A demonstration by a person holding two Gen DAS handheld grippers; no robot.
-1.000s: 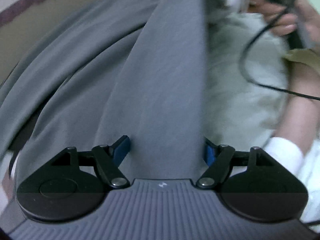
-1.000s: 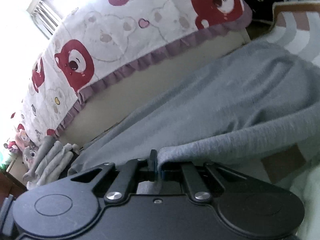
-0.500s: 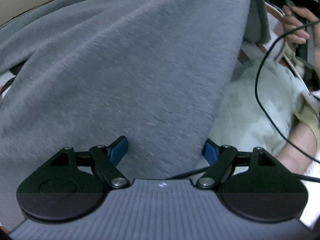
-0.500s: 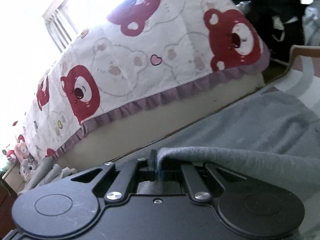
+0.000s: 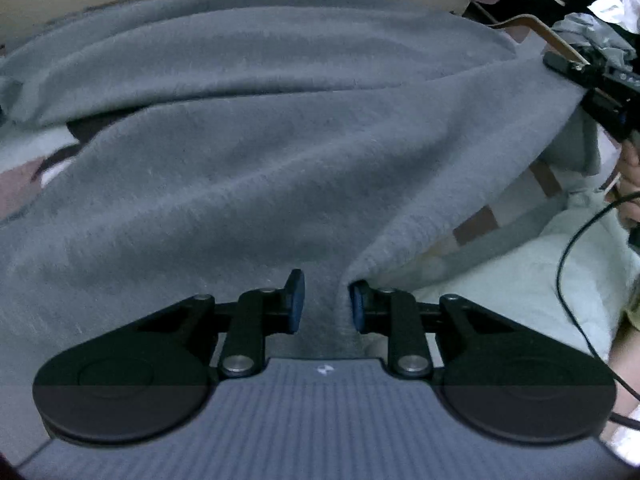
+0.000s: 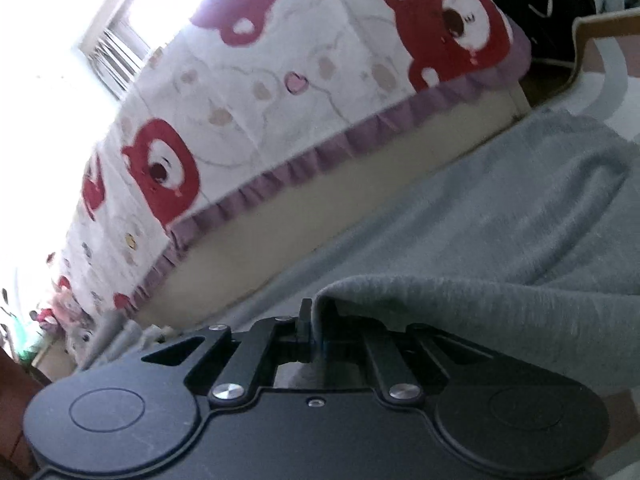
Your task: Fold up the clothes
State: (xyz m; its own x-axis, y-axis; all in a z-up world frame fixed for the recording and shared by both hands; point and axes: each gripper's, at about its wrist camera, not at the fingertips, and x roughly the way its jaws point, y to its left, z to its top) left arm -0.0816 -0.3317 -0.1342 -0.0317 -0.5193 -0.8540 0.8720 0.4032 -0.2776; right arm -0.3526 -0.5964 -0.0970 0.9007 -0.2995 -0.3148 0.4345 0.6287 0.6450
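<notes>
The left tool [image 5: 325, 303] is closing, a fold of grey sweatshirt [image 5: 280, 152] between its blue pads. The right tool [image 6: 314, 330] is clamped tight on the sweatshirt's edge, with the bear-print bedspread [image 6: 304, 92] beyond it.

This was a bedroom in a home. A bed [image 6: 360, 216] ran from nine o'clock toward two o'clock, covered by a white quilt [image 6: 304, 92] printed with red bears and hearts and edged with a purple frill [image 6: 320, 168]. Soft toys [image 6: 68, 320] sat at nine o'clock, a bright window [image 6: 116, 60] at eleven, and heaped clothing [image 5: 600, 8] at one o'clock.
</notes>
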